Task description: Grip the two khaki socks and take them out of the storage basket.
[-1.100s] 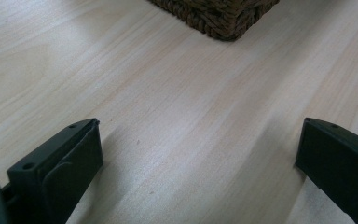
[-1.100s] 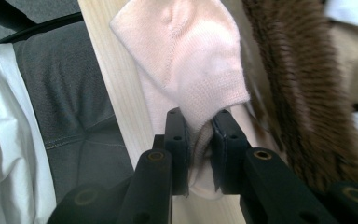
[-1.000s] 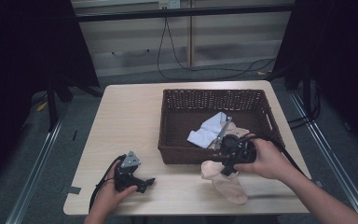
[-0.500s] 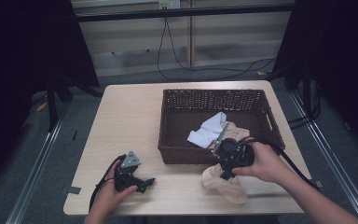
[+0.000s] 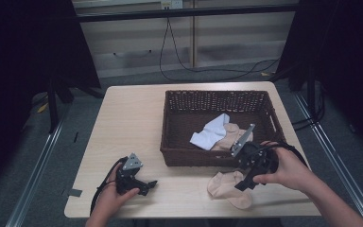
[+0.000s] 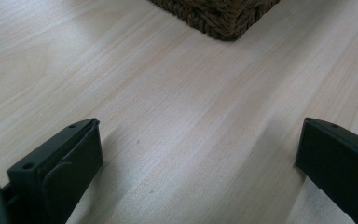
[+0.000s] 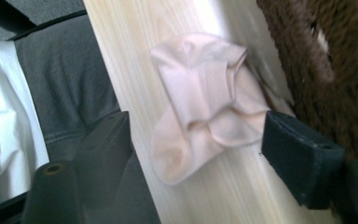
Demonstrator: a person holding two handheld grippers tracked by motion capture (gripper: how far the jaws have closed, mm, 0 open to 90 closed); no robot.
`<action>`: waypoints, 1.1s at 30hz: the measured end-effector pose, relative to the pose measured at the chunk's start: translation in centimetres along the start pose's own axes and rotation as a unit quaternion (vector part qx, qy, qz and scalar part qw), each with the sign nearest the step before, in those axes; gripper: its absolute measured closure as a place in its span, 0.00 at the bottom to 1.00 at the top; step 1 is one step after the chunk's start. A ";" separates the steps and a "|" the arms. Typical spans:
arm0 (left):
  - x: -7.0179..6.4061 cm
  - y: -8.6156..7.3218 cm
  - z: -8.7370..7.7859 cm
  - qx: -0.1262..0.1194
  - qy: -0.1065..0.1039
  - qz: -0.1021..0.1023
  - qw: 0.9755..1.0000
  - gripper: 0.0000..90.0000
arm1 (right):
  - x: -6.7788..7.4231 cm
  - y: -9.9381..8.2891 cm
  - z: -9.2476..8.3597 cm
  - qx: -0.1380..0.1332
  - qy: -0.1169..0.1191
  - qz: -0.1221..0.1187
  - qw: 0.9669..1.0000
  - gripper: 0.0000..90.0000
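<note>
One beige sock lies crumpled on the table, lower centre-right of the high view, just in front of the basket near wall; in the right gripper view the sock sits mid-frame, between the two jaws but with neither pad pressing on it. Right gripper is at the sock's right edge, jaws have just been opening and now stand wide, nothing clamped. Left gripper rests lower left of the high view, well apart from the sock, jaws spread wide over bare wood in its own view, holding nothing. Basket already holds a white sock and another beige one, centre of the high view. Handling judgement: the loose sock looks light, soft, fully limp, not fragile; knit fabric should give decent friction, so slip risk is low, but it will sag and drape when lifted. Best grab looks like the bunched fold near the middle, where layers stack up and stand proud of the table; a flat single-layer edge like the toe end is likely to be missed or to drag. Pinch from above, lift clear of the basket rim.
</note>
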State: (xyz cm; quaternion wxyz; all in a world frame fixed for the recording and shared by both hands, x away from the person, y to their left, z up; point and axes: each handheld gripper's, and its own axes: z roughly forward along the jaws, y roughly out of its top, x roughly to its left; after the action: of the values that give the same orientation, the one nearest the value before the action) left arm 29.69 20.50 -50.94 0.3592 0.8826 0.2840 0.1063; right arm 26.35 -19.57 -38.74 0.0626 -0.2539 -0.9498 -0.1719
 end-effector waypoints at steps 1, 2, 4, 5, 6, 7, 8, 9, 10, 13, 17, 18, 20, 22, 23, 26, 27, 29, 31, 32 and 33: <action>0.0 0.0 0.0 0.000 0.000 0.000 1.000 0.00 | 0.0 -0.3 -0.1 -0.001 -0.002 0.000 1.000 0.23; 0.0 0.0 0.0 0.000 0.000 0.000 1.000 0.00 | -0.1 -0.6 -0.1 -0.004 -0.003 0.001 1.000 0.22; 0.0 0.0 0.0 0.000 0.000 0.000 1.000 0.00 | -0.3 -1.2 -0.2 -0.010 -0.010 0.001 1.000 0.20; 0.0 0.0 0.0 0.000 0.000 0.000 1.000 0.00 | -0.3 -1.5 -0.3 -0.014 -0.007 0.010 1.000 0.20; 0.0 0.0 0.0 0.000 0.000 0.000 1.000 0.00 | -0.5 -1.8 -0.3 -0.019 -0.007 0.011 1.000 0.20; 0.0 0.0 0.0 0.000 0.000 0.000 1.000 0.00 | -0.6 -2.1 -0.4 -0.017 -0.008 0.008 1.000 0.20; 0.0 0.0 0.0 0.000 0.000 0.000 1.000 0.00 | -0.7 -2.3 -0.4 -0.019 -0.009 0.012 1.000 0.19; 0.0 0.0 0.0 0.000 0.000 0.000 1.000 0.00 | -0.8 -2.6 -0.4 -0.017 -0.012 0.016 1.000 0.18; 0.0 0.0 0.0 0.000 0.000 0.000 1.000 0.00 | -0.9 -2.8 -0.5 -0.017 -0.014 0.016 1.000 0.18; 0.0 0.0 0.0 0.000 0.000 0.000 1.000 0.00 | -1.1 -3.5 -0.6 -0.017 -0.016 0.020 1.000 0.16; 0.0 0.0 0.0 0.000 0.000 0.000 1.000 0.00 | -1.3 -4.3 -0.4 -0.020 -0.018 0.025 0.999 0.13; 0.0 0.0 0.0 0.000 0.000 0.000 1.000 0.00 | -1.4 -4.6 -0.3 -0.019 -0.021 0.025 0.999 0.12; 0.0 0.0 0.0 0.000 0.000 0.000 1.000 0.00 | -1.5 -5.0 -0.2 -0.024 -0.021 0.028 0.999 0.11; 0.0 0.0 0.0 0.000 0.000 0.000 1.000 0.00 | -1.6 -5.4 -0.2 -0.029 -0.024 0.032 0.999 0.11; 0.0 0.0 0.0 0.000 0.000 0.000 1.000 0.00 | -1.7 -5.6 -0.2 -0.034 -0.024 0.034 0.999 0.10; 0.0 0.0 0.0 0.000 0.000 0.000 1.000 0.00 | -2.0 -6.3 -0.2 -0.042 -0.022 0.034 0.998 0.10; 0.0 0.0 0.0 0.000 0.000 0.000 1.000 0.00 | -2.0 -6.6 -0.2 -0.045 -0.024 0.035 0.998 0.10; 0.0 0.0 0.0 0.000 0.000 0.000 1.000 0.00 | -2.1 -7.0 -0.2 -0.050 -0.024 0.036 0.998 0.09; 0.0 0.0 0.0 0.000 0.001 0.000 1.000 0.00 | -2.2 -7.5 -0.1 -0.057 -0.027 0.033 0.997 0.08; 0.0 0.0 0.0 0.000 0.001 -0.001 1.000 0.00 | -2.2 -7.7 0.0 -0.062 -0.028 0.034 0.997 0.08; 0.0 0.0 0.0 0.000 0.001 -0.001 1.000 0.00 | -2.3 -8.0 0.0 -0.063 -0.027 0.035 0.997 0.08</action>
State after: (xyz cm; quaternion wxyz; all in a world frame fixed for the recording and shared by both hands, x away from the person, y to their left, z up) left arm 29.68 20.49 -50.94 0.3590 0.8823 0.2849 0.1067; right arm 24.29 -27.06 -41.57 0.0273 -0.2946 -0.9291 -0.2221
